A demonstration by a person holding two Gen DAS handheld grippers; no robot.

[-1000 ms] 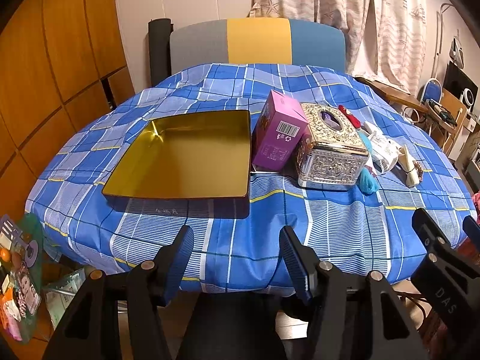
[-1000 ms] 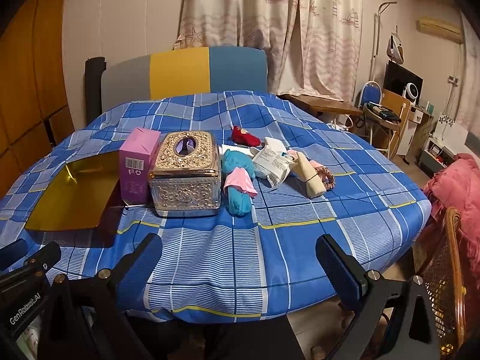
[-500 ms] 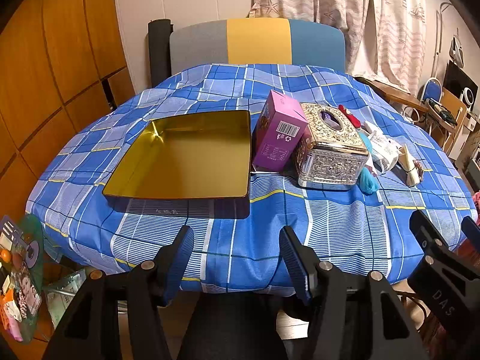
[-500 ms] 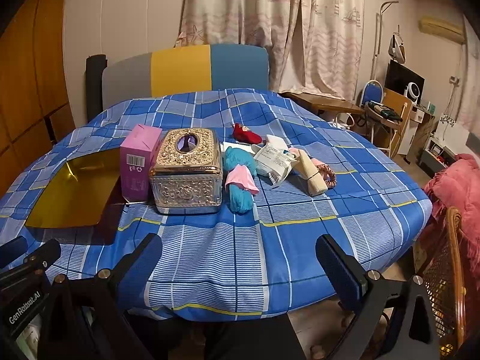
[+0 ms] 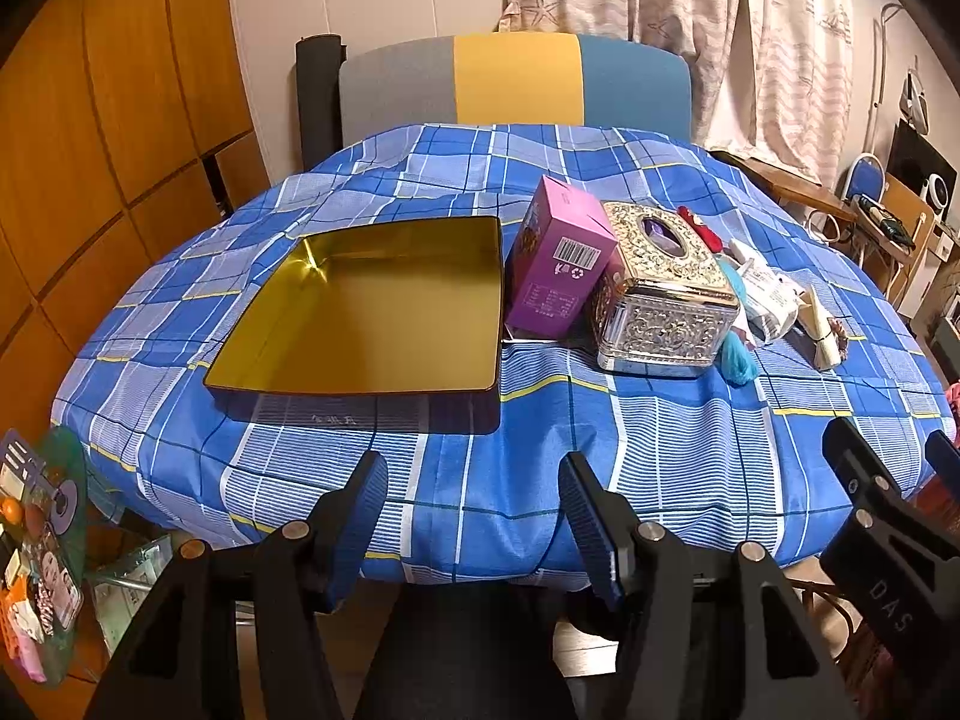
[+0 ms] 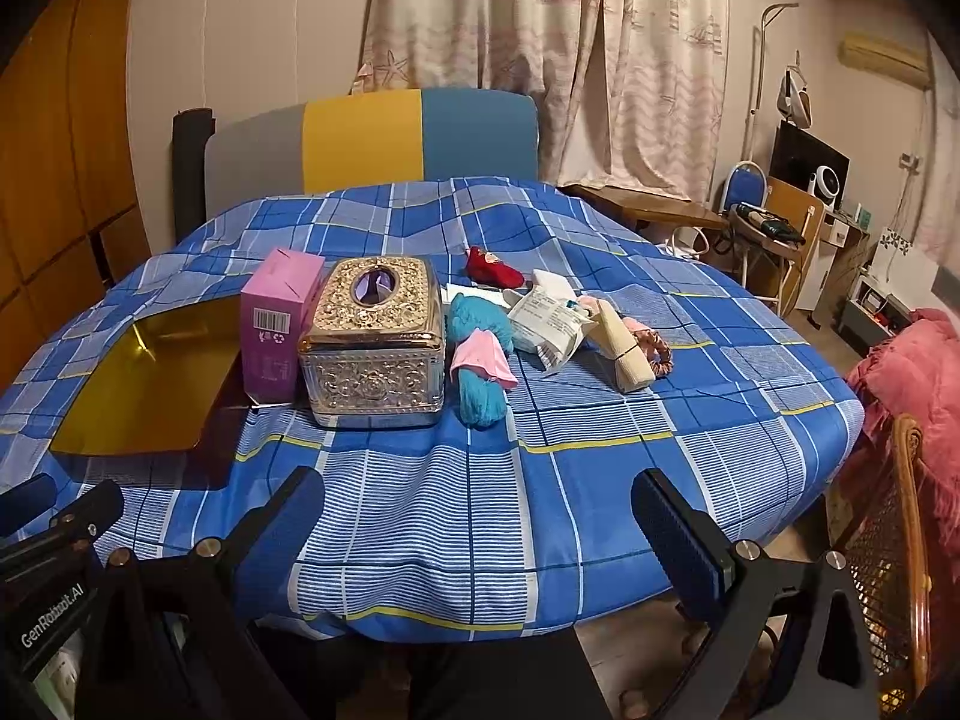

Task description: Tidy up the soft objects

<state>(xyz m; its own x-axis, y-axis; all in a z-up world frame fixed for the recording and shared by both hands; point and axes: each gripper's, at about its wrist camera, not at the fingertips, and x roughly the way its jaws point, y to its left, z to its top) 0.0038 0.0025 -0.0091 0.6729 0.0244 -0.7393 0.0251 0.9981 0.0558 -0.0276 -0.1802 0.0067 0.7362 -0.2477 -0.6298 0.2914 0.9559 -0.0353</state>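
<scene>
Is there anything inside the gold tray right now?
No, the gold tray shows only its bare shiny floor in the left wrist view, while the soft items lie on the tablecloth beyond the ornate tissue box.

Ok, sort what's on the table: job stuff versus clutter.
Job:
teal yarn
pink cloth
red fabric piece
scrunchie
cream roll
gold tray

Lying about:
purple box
ornate tissue box
white packet
</scene>
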